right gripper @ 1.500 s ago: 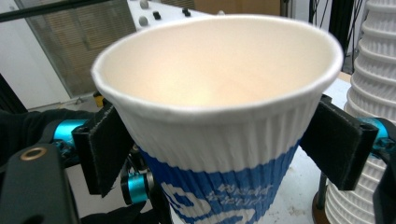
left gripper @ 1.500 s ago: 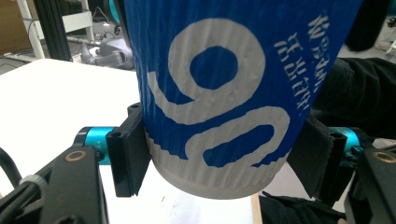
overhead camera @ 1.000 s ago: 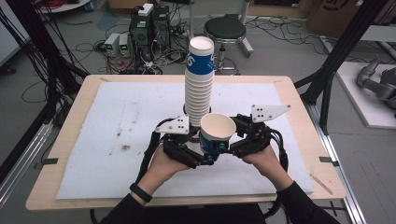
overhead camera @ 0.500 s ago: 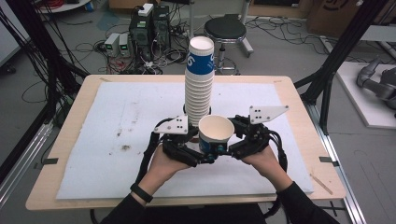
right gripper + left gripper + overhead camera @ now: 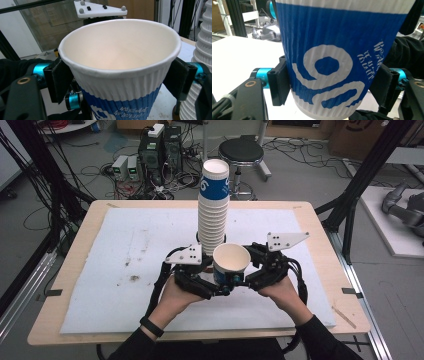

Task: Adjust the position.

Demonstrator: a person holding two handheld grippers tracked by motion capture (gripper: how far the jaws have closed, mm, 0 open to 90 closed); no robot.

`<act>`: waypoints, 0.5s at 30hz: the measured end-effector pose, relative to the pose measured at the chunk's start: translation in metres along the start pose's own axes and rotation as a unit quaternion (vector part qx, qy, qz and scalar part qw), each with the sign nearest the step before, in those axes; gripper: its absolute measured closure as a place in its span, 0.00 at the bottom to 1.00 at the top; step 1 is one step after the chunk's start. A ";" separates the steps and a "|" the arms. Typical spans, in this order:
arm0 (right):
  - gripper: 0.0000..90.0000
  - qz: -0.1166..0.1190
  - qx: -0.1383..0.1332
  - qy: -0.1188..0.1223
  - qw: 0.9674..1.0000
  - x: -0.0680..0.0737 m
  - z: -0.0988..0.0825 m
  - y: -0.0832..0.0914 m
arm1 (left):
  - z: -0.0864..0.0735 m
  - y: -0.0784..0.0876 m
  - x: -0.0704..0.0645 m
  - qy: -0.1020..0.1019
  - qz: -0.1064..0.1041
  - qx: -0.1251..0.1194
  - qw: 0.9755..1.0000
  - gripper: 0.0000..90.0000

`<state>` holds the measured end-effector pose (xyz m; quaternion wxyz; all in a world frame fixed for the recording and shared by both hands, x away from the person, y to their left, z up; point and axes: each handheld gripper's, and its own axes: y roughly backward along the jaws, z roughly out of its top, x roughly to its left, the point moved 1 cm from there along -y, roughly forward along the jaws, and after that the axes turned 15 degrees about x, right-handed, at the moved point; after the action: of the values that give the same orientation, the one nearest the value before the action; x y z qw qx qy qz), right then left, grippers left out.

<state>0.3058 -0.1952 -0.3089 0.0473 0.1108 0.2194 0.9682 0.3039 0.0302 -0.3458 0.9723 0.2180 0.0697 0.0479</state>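
Pinching the lower blue wall of a paper cup, the left gripper has its fingers closed on it. The right gripper has just been opening; its fingers flank the cup under the rim, contact unclear. The empty cup stands upright above the white-covered tabletop, just before a tall stack of cups. Cables and a stool crowd the floor beyond.

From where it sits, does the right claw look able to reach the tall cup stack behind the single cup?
Probably yes. The right claw has just been opening around the single cup, which the left claw grips. The cup stack stands just beyond, nothing between.
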 end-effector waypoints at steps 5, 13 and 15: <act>0.22 -0.002 0.000 0.002 1.000 0.000 0.000 0.000 | -0.001 0.000 0.001 -0.001 0.000 0.000 1.000 0.31; 0.24 -0.010 -0.011 0.003 1.000 -0.001 0.000 0.007 | -0.001 0.000 0.001 -0.002 0.026 0.016 1.000 0.20; 0.24 -0.014 -0.012 0.002 1.000 -0.002 -0.001 0.009 | -0.001 0.003 0.001 -0.003 0.031 0.018 0.999 0.20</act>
<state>0.3075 -0.2036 -0.3065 0.0618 0.1050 0.2097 0.9701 0.3045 0.0330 -0.3458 0.9663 0.2381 0.0609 0.0762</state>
